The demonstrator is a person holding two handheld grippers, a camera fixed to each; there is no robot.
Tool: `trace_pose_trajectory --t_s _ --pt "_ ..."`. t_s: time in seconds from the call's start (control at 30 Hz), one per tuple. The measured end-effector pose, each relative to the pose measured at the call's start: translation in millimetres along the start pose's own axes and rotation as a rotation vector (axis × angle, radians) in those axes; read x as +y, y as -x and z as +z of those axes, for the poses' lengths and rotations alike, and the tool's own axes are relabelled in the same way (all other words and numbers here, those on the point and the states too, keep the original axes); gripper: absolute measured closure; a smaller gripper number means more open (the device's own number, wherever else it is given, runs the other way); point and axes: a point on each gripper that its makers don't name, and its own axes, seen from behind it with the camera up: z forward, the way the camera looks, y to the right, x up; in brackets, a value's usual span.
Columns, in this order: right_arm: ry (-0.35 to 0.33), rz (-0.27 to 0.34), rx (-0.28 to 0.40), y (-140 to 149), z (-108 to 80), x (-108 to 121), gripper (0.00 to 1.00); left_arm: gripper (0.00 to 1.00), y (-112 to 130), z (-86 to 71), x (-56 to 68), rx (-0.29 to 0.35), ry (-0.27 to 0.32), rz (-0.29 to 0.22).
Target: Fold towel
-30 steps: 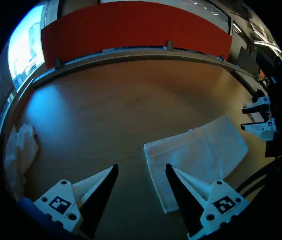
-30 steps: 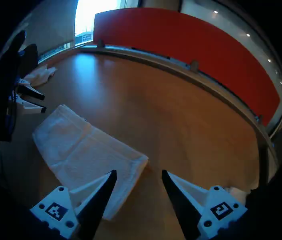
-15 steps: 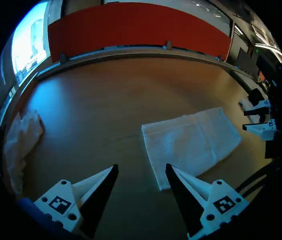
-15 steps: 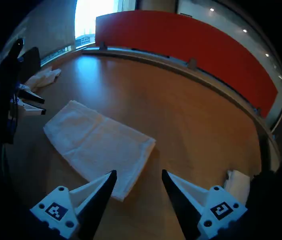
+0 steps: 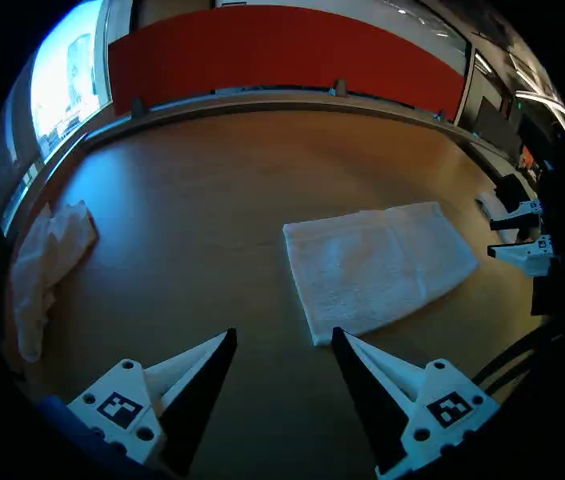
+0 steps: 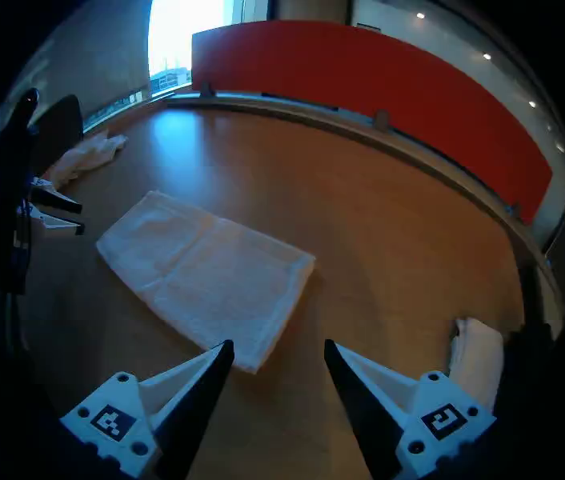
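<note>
A white towel [image 5: 374,268] lies flat and folded on the wooden table, just beyond my left gripper [image 5: 282,352], whose fingers stand open with nothing between them. In the right gripper view the same towel [image 6: 206,276] spreads ahead and left of my right gripper [image 6: 278,364], also open and empty, its tips short of the towel's near edge. The right gripper [image 5: 522,236] appears at the far right of the left gripper view, past the towel. The left gripper [image 6: 54,212] shows at the left edge of the right gripper view, held by a dark arm.
A crumpled white cloth [image 5: 46,264] lies near the table's left edge, seen also as the crumpled cloth [image 6: 82,156] in the right gripper view. A folded white cloth [image 6: 474,356] rests at the right. A red partition [image 5: 282,52] and grey rail [image 5: 282,100] bound the table's far side.
Both grippers have drawn back from the towel. A second ago their fingers were over its edges; now the towel lies flat and tidy ahead of both, untouched.
</note>
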Motion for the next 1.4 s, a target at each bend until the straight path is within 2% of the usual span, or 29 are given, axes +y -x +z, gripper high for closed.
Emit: trace_pose_trajectory --t_s 0.2,0.6,0.87,0.93,1.07,1.2,1.4 --pt "-0.034 -0.021 -0.004 1.0 3.3 -6.1 0.13 0.13 8.5 -11.6 -5.4 -0.001 -0.019 -0.014" --pt "-0.092 -0.088 -0.022 3.3 9.7 -18.1 0.13 0.13 41.2 -40.0 -23.6 -0.024 -0.073 -0.049" --pt "-0.116 -0.120 -0.057 19.0 15.6 -19.5 0.15 0.12 52.8 -55.9 -31.2 -0.023 -0.098 -0.091" --pt "-0.125 -0.124 -0.063 22.5 17.1 -20.8 0.17 0.12 56.0 -59.5 -32.8 -0.024 -0.103 -0.096" --pt "-0.146 -0.130 -0.079 29.2 19.8 -23.8 0.28 0.12 62.2 -65.7 -35.7 -0.027 -0.111 -0.105" --pt "-0.157 -0.138 -0.097 35.3 22.3 -24.1 0.31 0.12 68.9 -69.9 -37.6 -0.030 -0.116 -0.118" --pt "-0.175 -0.158 -0.114 39.8 23.7 -24.7 0.48 0.13 79.2 -72.8 -39.8 -0.042 -0.121 -0.133"
